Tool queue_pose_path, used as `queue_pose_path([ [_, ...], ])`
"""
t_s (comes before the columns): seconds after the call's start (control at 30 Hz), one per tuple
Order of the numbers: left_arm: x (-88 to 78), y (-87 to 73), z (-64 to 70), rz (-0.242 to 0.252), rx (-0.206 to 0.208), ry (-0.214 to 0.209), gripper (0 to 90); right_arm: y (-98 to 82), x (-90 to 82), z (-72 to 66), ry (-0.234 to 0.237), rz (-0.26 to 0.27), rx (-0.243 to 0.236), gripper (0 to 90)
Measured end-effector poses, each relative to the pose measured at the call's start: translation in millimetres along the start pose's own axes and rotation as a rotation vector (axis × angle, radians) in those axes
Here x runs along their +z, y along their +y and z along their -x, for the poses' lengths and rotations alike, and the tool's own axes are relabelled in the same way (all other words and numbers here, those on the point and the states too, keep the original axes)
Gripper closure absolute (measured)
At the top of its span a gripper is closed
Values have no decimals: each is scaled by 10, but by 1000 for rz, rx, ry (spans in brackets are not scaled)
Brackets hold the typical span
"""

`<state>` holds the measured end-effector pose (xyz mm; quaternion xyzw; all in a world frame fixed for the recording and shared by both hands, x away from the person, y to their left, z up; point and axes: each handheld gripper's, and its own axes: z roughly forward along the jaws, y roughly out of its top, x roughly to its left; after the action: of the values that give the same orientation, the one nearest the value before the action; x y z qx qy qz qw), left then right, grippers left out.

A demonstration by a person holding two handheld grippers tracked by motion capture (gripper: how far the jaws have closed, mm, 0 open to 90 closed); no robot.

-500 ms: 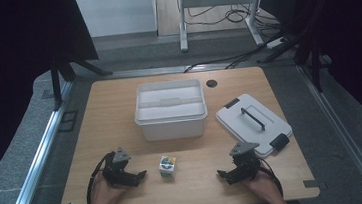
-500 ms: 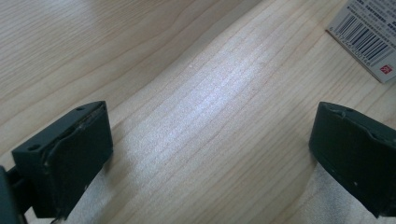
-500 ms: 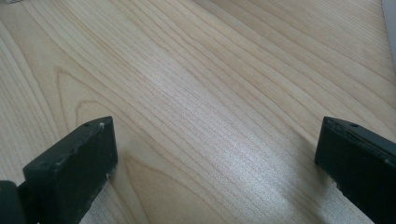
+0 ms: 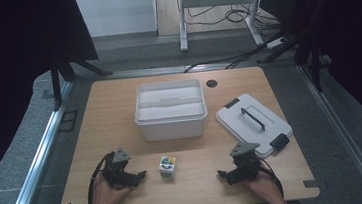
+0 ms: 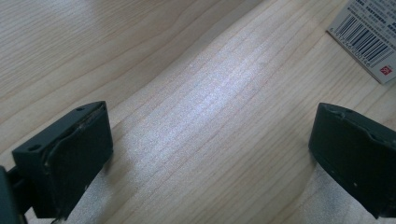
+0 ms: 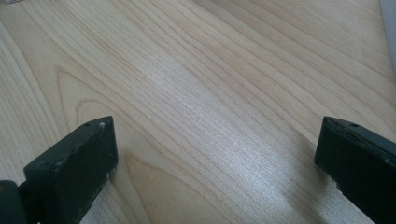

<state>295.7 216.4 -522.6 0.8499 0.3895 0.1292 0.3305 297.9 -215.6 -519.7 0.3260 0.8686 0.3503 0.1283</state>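
A small printed box (image 4: 167, 166) stands on the wooden table (image 4: 120, 118) near its front edge, between the two hands. My left gripper (image 4: 138, 175) rests on the table just left of the box, open, jaws pointing right toward it. The left gripper view looks down at bare wood between wide jaws (image 5: 210, 154), with a barcoded corner of the box (image 5: 369, 32) at the upper right. My right gripper (image 4: 224, 174) lies at the front right, open and pointing left, apart from the box. Its own view (image 6: 215, 158) has only wood grain between the jaws.
An open white bin (image 4: 170, 108) stands at the table's middle. Its white lid (image 4: 252, 121), with a dark handle and a latch, lies flat to the right. A round cable hole (image 4: 211, 84) sits behind the bin. Metal floor rails run along both table sides.
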Motion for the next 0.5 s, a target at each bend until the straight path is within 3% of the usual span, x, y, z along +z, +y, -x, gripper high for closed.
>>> queue_pose_path([
  [0.5, 0, 1, 0, 0, 0, 0, 0, 20, -5, -9, 0, -15, 5, 0],
])
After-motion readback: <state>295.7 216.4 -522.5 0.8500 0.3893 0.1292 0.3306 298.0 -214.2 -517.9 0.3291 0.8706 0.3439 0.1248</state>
